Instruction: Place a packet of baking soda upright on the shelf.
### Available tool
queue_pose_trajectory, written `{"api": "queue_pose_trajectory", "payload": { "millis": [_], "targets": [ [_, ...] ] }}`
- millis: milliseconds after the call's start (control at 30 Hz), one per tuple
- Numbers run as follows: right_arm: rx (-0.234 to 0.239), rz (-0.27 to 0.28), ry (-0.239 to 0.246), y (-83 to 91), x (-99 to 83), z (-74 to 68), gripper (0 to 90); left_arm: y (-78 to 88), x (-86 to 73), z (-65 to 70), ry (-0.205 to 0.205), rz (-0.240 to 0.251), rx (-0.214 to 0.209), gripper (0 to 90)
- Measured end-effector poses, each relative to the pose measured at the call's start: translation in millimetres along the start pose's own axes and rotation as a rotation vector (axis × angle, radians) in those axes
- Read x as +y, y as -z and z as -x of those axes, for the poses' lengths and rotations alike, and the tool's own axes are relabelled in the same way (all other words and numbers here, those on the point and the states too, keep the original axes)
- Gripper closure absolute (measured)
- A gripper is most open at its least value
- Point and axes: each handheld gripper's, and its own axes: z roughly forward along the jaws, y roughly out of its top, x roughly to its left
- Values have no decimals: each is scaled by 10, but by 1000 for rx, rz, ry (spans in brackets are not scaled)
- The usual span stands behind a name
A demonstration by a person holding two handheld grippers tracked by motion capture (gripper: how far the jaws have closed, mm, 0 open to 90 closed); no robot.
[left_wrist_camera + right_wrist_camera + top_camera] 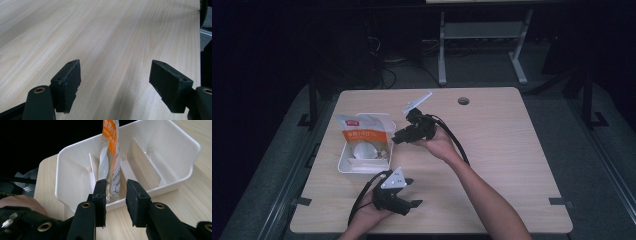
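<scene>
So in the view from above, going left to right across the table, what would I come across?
White divided bin with the orange-and-white packet standing in it → left gripper, jaws open, at the near edge → right gripper by the packet → round hole in the tabletop.

One white bin (343, 162), one orange-and-white packet (362, 131), two hand-held grippers.

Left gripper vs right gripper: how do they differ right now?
The left gripper has its jaws spread wide over bare table; the right gripper has its jaws narrow around the edge of the orange-and-white packet. The left sits near the table's front edge; the right reaches the white divided bin. Both are black, hand-held, with a grey plate on top.
</scene>
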Motion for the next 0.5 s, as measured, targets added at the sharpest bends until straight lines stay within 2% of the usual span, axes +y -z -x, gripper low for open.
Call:
{"api": "queue_pose_trajectory", "payload": {
  "millis": [500],
  "targets": [
    [-16, 22, -30, 310, -157, 59, 644, -14, 9, -5, 1, -5, 4, 249]
  ]
}}
